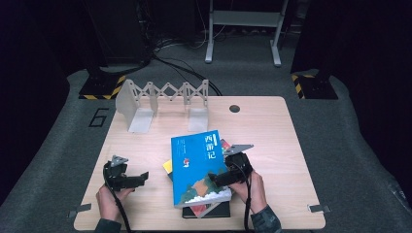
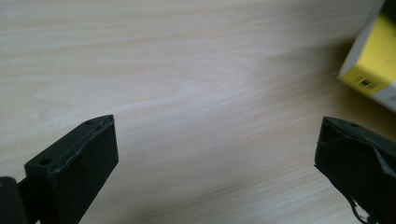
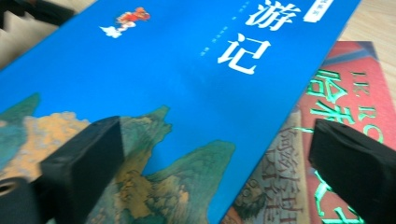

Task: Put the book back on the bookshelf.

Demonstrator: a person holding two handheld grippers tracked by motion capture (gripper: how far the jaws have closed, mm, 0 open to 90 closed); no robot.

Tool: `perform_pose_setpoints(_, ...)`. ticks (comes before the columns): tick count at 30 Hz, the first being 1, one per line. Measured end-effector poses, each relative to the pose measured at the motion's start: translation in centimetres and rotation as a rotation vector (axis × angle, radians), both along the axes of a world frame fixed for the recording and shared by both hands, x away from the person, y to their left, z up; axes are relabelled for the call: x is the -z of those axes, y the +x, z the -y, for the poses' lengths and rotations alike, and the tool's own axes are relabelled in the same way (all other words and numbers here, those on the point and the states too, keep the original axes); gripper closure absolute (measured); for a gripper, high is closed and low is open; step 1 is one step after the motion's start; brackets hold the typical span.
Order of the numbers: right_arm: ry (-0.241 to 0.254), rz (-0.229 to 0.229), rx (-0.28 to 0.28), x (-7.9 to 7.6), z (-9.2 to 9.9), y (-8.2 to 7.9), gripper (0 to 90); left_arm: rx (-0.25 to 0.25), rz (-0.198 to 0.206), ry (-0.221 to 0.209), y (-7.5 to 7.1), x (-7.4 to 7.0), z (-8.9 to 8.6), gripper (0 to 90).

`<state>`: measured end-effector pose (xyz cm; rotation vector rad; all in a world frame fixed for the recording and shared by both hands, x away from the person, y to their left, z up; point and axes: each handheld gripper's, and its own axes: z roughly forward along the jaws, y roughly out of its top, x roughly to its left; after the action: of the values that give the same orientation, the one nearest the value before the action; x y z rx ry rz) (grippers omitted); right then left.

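Clearly nearer, right gripper (image 1: 214, 178): jaws wide, holding nothing, over lower right edge of blue book (image 1: 198, 167), long axis running bottom-to-top, topping stack at centre frame. Left gripper (image 1: 145, 177) at lower left, likewise agape and empty, pointing rightward at stack.

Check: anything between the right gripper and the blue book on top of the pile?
Nothing visible. The right gripper hangs open right over the blue book, which tops the pile.
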<state>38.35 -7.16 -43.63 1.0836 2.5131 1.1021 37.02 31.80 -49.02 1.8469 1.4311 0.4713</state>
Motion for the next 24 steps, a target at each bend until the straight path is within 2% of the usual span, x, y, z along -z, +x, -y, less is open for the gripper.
perform_pose_setpoints(1,-0.001,0.006,0.011,0.1,-0.1,0.0,0.0,0.007,0.006,-0.010,0.2,-0.5,0.2,0.0)
perform_pose_setpoints(6,0.026,-0.054,0.018,0.3,0.3,0.3,0.0,0.058,0.015,-0.027,1.2,-2.6,1.8,0.0)
perform_pose_setpoints(7,0.031,-0.081,0.029,0.3,0.3,0.3,0.0,0.065,0.016,-0.028,1.4,-3.0,2.1,0.0)
perform_pose_setpoints(8,0.033,-0.075,0.023,0.4,0.4,0.4,0.0,0.076,0.015,-0.029,1.6,-3.3,2.4,0.0)
perform_pose_setpoints(11,0.058,-0.138,0.018,0.5,0.6,0.7,0.0,0.095,0.021,-0.032,2.2,-4.1,3.3,0.0)
perform_pose_setpoints(12,0.064,-0.137,0.014,0.5,0.6,0.7,0.0,0.113,0.013,-0.030,2.4,-4.5,3.6,0.0)
perform_pose_setpoints(14,0.054,-0.121,0.012,0.5,0.7,0.6,0.0,0.116,0.024,-0.032,2.8,-4.7,4.1,0.0)
perform_pose_setpoints(15,0.049,-0.110,0.014,0.5,0.6,0.5,0.0,0.131,0.010,-0.034,3.0,-4.9,4.3,0.0)
perform_pose_setpoints(20,0.032,-0.090,0.010,0.3,0.5,0.3,0.0,0.153,0.010,-0.042,4.0,-5.3,5.5,0.0)
perform_pose_setpoints(22,0.026,-0.073,0.004,0.3,0.4,0.3,0.0,0.161,0.003,-0.028,4.4,-5.6,5.9,0.0)
perform_pose_setpoints(24,0.023,-0.081,0.015,0.2,0.3,0.1,0.0,0.162,-0.006,-0.032,4.7,-5.7,6.2,0.0)
